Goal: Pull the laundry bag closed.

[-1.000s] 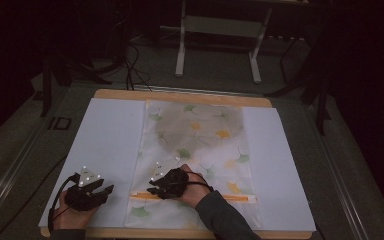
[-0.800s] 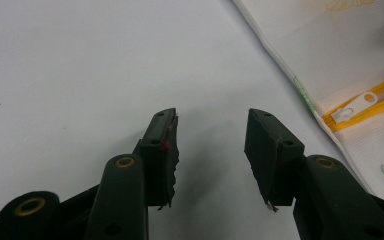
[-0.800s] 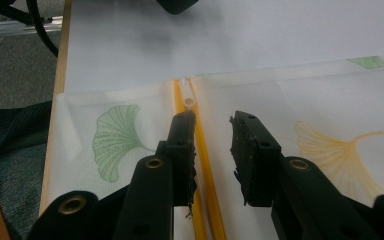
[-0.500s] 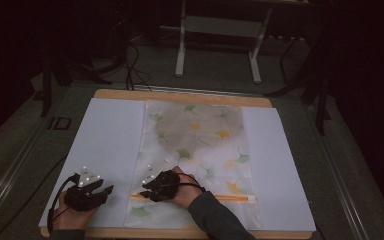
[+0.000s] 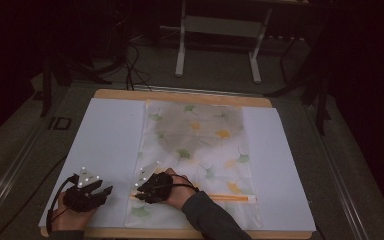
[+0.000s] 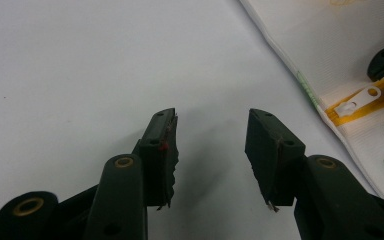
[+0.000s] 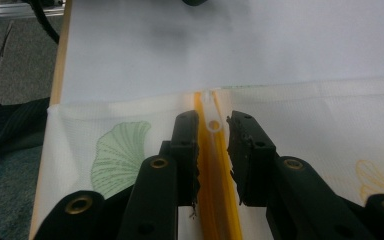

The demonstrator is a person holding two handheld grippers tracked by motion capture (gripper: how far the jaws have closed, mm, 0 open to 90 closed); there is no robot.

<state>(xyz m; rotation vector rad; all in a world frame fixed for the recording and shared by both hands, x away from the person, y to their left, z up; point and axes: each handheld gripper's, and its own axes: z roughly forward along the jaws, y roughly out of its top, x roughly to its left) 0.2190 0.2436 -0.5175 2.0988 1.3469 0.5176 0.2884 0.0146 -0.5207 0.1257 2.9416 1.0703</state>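
Note:
A white mesh bag (image 5: 200, 135) printed with green and yellow leaves lies flat on the white mat (image 5: 110, 135). An orange zipper (image 5: 220, 197) runs across its near end. My right gripper (image 5: 139, 192) rests at the zipper's left end. Its jaws stand a little apart on either side of the orange zipper (image 7: 215, 200), and the white pull tab (image 7: 213, 125) lies between their tips unclamped. My left gripper (image 5: 105, 192) sits on the mat left of the bag, open with nothing between its jaws (image 6: 212, 120). From there the pull tab (image 6: 352, 105) shows at the bag's edge (image 6: 330, 40).
The mat covers a wooden table (image 5: 180, 95) and leaves a strip of it bare at the far edge. Bare mat lies on both sides of the bag. Beyond the table are a dark floor, cables and a metal stand (image 5: 220, 45).
My right gripper has slid left along the zipper, as far as the bag's left edge. The left gripper has stayed in place.

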